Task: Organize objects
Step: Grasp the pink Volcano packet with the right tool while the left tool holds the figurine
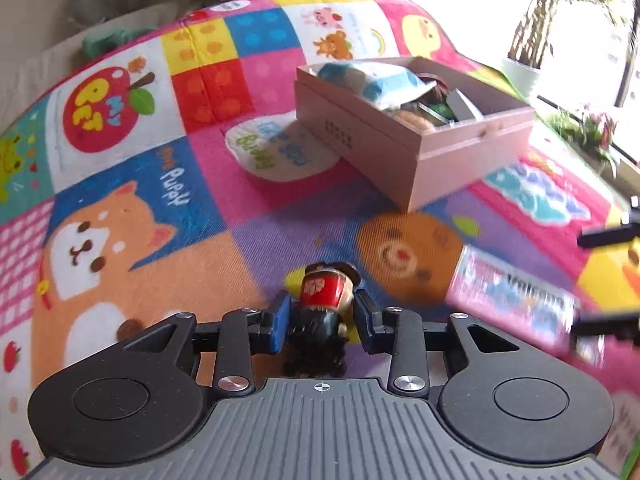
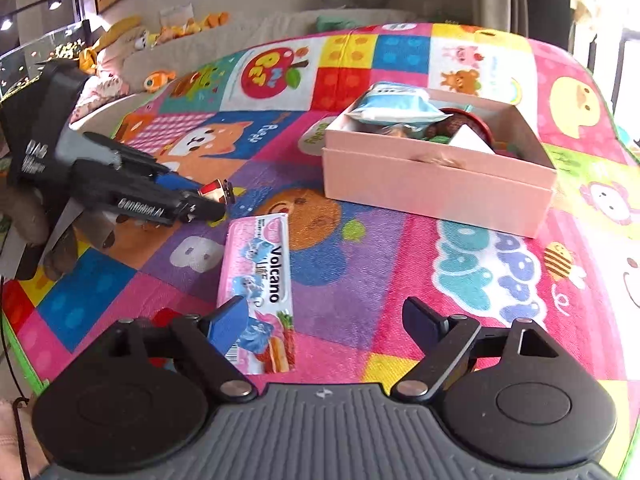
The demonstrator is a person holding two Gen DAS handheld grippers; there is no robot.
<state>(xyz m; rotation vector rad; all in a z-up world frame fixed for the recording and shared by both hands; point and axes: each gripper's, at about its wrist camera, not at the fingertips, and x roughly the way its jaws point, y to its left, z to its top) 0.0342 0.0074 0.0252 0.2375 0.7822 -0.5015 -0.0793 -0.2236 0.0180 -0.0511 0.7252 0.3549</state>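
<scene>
My left gripper (image 1: 322,312) is shut on a small figurine (image 1: 325,292) with a red body and dark hair, held low over the colourful play mat (image 1: 168,216). It also shows in the right wrist view (image 2: 218,194), at the left gripper's tips (image 2: 208,204). A pink open box (image 1: 416,136) holding a blue-white packet and other items stands ahead to the right; it also shows in the right wrist view (image 2: 436,184). My right gripper (image 2: 328,320) is open and empty, its left finger over a pink "Volcano" snack packet (image 2: 258,284) lying flat on the mat.
The mat (image 2: 360,280) covers a raised surface whose edges drop off at left and right. Plush toys (image 2: 160,76) lie beyond it on the left. Potted plants (image 1: 528,60) stand by a bright window on the right.
</scene>
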